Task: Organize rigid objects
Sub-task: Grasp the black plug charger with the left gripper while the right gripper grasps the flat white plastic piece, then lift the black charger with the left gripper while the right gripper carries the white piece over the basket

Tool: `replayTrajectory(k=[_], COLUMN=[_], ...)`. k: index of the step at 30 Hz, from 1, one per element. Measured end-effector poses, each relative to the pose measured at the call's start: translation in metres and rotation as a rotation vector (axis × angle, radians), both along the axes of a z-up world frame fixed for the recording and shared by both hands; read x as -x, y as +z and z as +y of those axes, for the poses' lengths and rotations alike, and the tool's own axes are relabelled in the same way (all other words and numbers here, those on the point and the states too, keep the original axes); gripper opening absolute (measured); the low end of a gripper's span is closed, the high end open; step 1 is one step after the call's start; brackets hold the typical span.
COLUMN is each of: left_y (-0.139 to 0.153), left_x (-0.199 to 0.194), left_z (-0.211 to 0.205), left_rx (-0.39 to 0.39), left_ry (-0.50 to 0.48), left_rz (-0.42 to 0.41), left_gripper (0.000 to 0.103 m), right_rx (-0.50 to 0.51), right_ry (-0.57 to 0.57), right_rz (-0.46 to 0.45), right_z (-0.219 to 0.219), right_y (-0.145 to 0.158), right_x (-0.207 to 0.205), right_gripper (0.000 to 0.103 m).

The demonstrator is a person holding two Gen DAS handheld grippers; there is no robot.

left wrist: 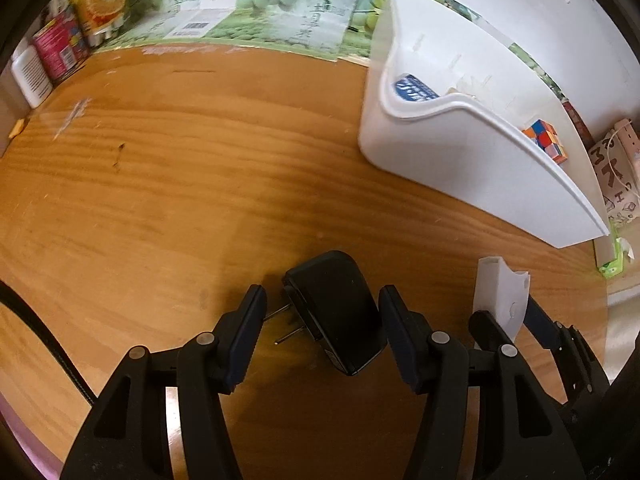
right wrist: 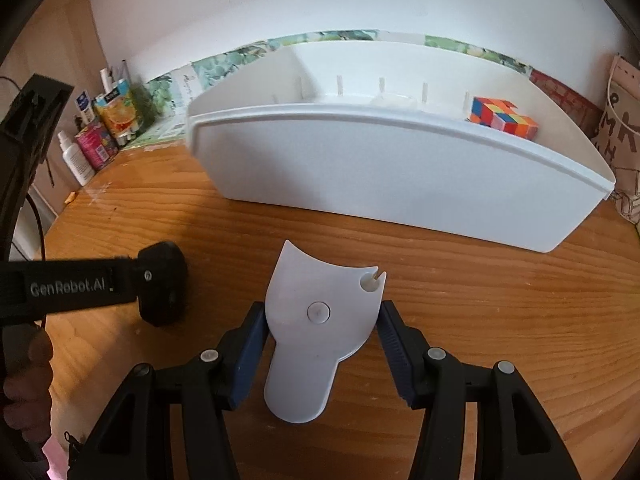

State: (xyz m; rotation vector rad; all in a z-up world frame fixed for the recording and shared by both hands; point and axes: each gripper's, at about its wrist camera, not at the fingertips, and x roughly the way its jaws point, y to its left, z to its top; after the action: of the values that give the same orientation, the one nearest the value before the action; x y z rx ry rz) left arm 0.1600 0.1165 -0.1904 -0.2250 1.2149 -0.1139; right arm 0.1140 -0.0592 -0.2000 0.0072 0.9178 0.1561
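One wooden table (left wrist: 168,168) is seen, bearing one white bin (right wrist: 360,168) with one coloured cube puzzle (right wrist: 502,117) inside. One black plug adapter (left wrist: 340,312) is pinched by the left gripper (left wrist: 322,320). One white plastic piece (right wrist: 316,320) is pinched by the right gripper (right wrist: 322,344).
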Motion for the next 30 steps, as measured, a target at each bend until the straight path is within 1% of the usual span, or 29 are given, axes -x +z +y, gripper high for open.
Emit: replayTrajectory(k=[5,8,12,17,18,24,27,28,29,30], left_y=[0.01,0.028,0.056,0.082,0.085,0.117,0.133,0.138,0.142,0.148], left_x=[0.009,0.014,0.018,0.016,0.014,0.011,0.006,0.005,0.003,0.002], left_z=[0.014,0.022,0.032,0.041,0.043,0.048,0.046,0.046,0.045,0.044], left_rx=[-0.015,-0.013,-0.01,0.001,0.0,0.048,0.073,0.082,0.088,0.098], left_ry=[0.023,0.033,0.035,0.035,0.024,0.001,-0.016,-0.023,-0.027,-0.033], left_rz=[-0.009,-0.038,-0.099,-0.157,-0.169,-0.282,-0.339,-0.362,-0.385,-0.411], left_gripper=[0.062,0.061,0.062,0.062,0.062,0.062,0.061,0.06,0.04,0.033], right_rx=[-0.01,-0.009,-0.02,-0.032,-0.036,-0.061,-0.068,-0.07,-0.074,-0.078], right_ry=[0.029,0.044,0.068,0.092,0.094,0.099,0.087,0.074,0.061,0.053], right_rz=[-0.014,-0.023,-0.062,-0.119,-0.134,-0.23,-0.269,-0.288,-0.306,-0.318], right_z=[0.013,0.022,0.03,0.042,0.044,0.044,0.042,0.039,0.036,0.032], right_y=[0.006,0.013,0.034,0.063,0.071,0.108,0.122,0.127,0.132,0.136], right_x=[0.007,0.009,0.013,0.013,0.014,0.018,0.014,0.013,0.011,0.009], right_gripper=[0.056,0.056,0.056,0.056,0.056,0.056,0.056,0.056,0.056,0.056])
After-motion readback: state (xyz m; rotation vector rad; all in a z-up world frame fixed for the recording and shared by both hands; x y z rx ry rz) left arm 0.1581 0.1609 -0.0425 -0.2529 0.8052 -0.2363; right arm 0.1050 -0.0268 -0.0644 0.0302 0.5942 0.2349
